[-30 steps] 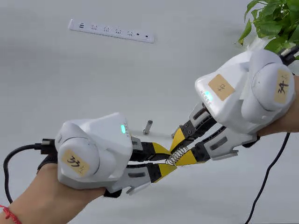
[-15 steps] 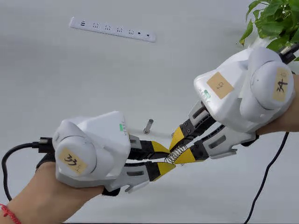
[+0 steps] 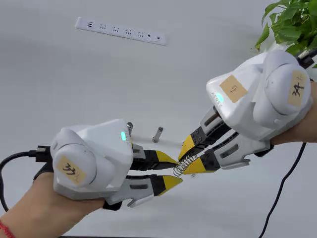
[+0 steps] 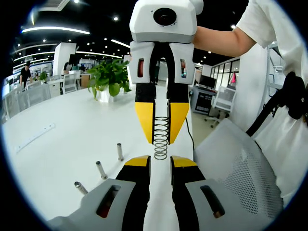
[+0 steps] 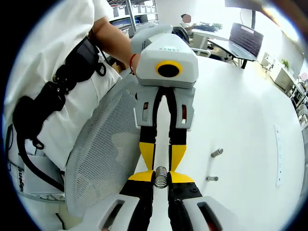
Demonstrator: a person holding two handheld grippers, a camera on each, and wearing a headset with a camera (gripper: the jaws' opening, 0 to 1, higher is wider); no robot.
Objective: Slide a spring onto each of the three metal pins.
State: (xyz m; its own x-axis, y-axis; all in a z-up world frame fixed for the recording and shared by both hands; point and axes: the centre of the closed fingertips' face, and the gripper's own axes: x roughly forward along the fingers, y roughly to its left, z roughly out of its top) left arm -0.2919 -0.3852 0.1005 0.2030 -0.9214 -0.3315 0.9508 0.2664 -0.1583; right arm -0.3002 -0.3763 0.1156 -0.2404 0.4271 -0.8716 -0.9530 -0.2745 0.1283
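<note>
My right gripper (image 3: 187,159) is shut on a small steel spring (image 3: 180,167), held above the white table (image 3: 74,79). In the right gripper view the spring (image 5: 160,174) sits end-on between the yellow tips. My left gripper (image 3: 177,171) faces it from the lower left, open, its tips just short of the spring's free end (image 4: 160,153). Two upright metal pins (image 3: 157,134) (image 3: 130,126) stand on the table behind the grippers. In the left gripper view three pins (image 4: 119,151) (image 4: 100,169) (image 4: 80,187) stand in a row to the left of the jaws.
A white power strip (image 3: 121,31) lies at the far side of the table. A potted plant (image 3: 292,22) stands at the back right. A black cable (image 3: 285,188) hangs under the right hand. A mesh chair (image 5: 101,144) stands beside the table.
My left gripper has drawn back to the left, off the spring, and a second pin now shows behind it. The right gripper still holds the spring in about the same spot.
</note>
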